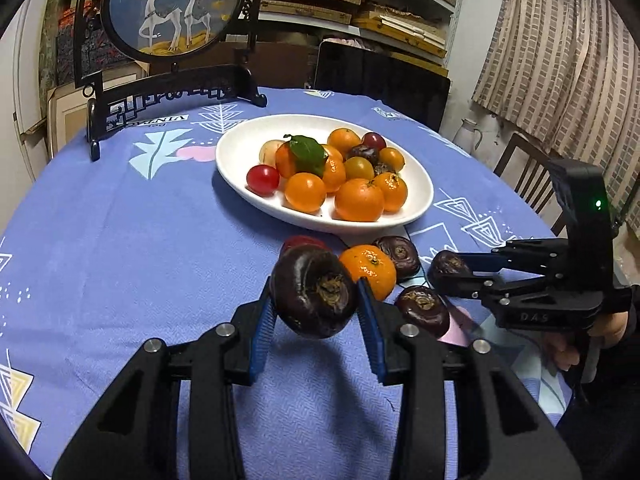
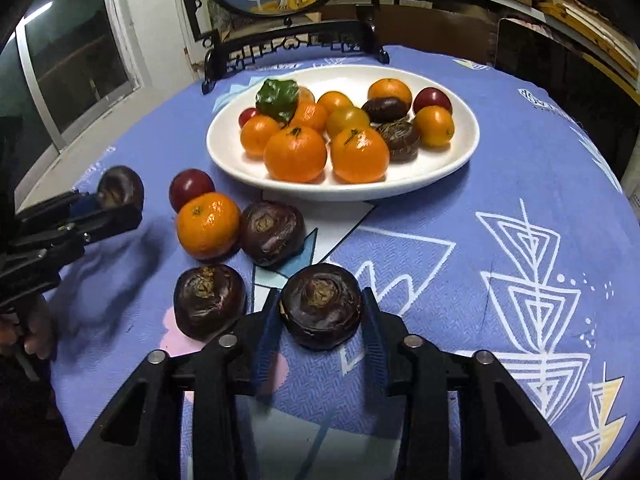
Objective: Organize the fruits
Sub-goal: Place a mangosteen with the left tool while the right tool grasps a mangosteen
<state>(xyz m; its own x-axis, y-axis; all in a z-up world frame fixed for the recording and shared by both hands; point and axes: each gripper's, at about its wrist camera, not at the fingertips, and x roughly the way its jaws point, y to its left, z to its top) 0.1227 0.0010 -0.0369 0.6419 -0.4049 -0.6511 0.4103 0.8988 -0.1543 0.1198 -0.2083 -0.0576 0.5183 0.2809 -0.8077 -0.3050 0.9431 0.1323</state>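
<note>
My left gripper (image 1: 316,292) is shut on a dark purple round fruit (image 1: 314,294), held above the blue tablecloth. To its right, my right gripper (image 1: 444,270) grips a second dark fruit (image 1: 448,265). In the right wrist view that gripper (image 2: 320,300) has its blue pads against both sides of its dark fruit (image 2: 320,306), low over the cloth. The left gripper (image 2: 116,196) shows at the left edge with its fruit (image 2: 120,186). Loose on the cloth lie a mandarin (image 2: 208,226), a red fruit (image 2: 191,188) and two dark fruits (image 2: 272,232) (image 2: 210,300). Behind them is a white oval plate (image 2: 224,160) heaped with fruit.
A round deer picture on a black stand (image 1: 172,12) stands at the table's far edge, behind the plate. A dark chair back (image 1: 380,72) and a wooden chair (image 1: 520,172) are beyond the table. A hand (image 1: 568,352) holds the right gripper's handle.
</note>
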